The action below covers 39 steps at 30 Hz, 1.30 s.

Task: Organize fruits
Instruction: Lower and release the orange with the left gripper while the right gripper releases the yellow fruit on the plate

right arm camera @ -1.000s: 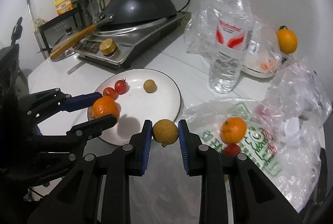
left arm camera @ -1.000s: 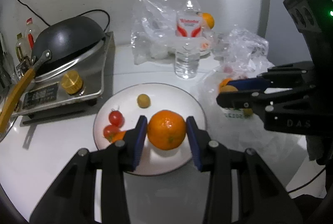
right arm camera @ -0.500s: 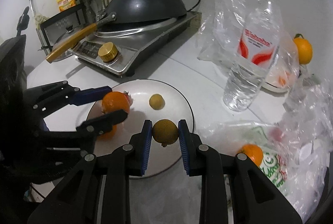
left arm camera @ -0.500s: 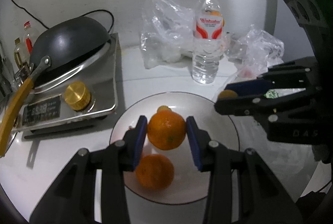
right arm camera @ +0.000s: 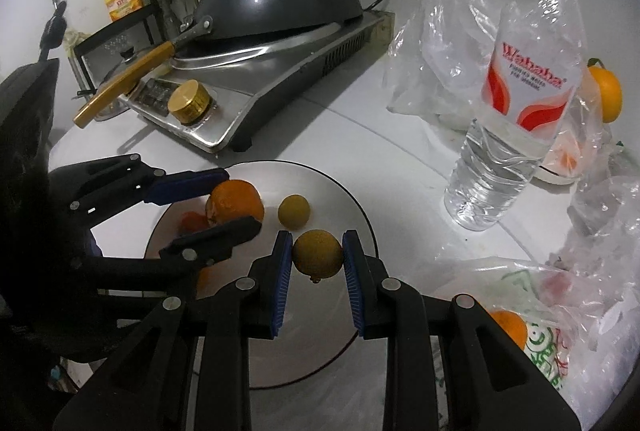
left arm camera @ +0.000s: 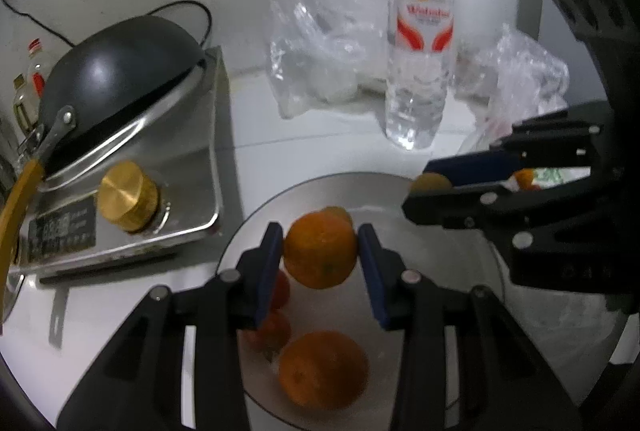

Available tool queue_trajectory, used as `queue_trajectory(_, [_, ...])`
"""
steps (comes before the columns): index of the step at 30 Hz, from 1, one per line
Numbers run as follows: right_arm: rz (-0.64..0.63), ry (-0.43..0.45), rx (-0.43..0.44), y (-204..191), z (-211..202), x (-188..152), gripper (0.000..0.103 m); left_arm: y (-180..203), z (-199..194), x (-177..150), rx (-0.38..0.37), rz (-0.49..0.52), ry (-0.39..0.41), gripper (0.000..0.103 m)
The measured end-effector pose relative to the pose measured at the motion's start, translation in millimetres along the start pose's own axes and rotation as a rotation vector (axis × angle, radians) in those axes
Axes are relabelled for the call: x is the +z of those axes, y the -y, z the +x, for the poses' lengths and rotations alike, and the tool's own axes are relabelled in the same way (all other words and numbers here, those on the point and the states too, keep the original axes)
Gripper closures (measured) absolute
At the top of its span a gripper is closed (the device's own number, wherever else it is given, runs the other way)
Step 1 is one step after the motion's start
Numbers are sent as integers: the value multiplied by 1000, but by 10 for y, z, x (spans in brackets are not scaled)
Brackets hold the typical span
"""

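Note:
My left gripper (left arm camera: 320,258) is shut on an orange tangerine (left arm camera: 320,255) above the white plate (left arm camera: 440,271). Under it on the plate lie a second tangerine (left arm camera: 323,374) and red cherry tomatoes (left arm camera: 269,331). My right gripper (right arm camera: 314,258) is shut on a small yellow-brown round fruit (right arm camera: 318,253) over the plate's (right arm camera: 340,187) right part. A similar small yellow fruit (right arm camera: 294,211) rests on the plate just beyond it. In the right wrist view the left gripper (right arm camera: 234,203) holds its tangerine (right arm camera: 236,207) over the plate's left side. The right gripper (left arm camera: 434,187) enters the left wrist view from the right.
A steel cooker (right arm camera: 280,79) with a black wok (right arm camera: 276,7) stands behind the plate on the left. A water bottle (right arm camera: 516,103) stands to the right, among crumpled clear plastic bags (right arm camera: 432,43). Another tangerine (right arm camera: 510,327) lies in a printed bag at the right, and an orange (right arm camera: 606,95) sits behind the bottle.
Both grippers have moved forward and slightly down over the plate, each keeping its fruit. The plate, cooker and bottle now look closer and larger.

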State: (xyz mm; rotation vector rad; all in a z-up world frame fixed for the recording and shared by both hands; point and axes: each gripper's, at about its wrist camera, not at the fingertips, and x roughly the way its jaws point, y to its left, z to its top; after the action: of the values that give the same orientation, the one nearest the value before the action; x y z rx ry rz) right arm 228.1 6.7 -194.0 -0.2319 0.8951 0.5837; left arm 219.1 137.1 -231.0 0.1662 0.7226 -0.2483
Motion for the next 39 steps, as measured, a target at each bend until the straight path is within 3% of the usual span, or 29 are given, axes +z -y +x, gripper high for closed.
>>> queue_trajectory(14, [19, -22, 6, 68, 265, 28, 75, -71, 238, 26, 19, -15, -63, 62])
queue_trajectory(20, [32, -32, 5, 111, 316, 34, 75, -65, 241, 24, 26, -22, -48, 61])
queue_trajectory(25, [58, -42, 23, 165, 334, -5, 75, -130, 86, -27, 3, -71, 8, 59])
queue_trajectory(39, [45, -24, -24, 54, 44, -92, 75, -184, -176, -135, 9, -120, 24, 58])
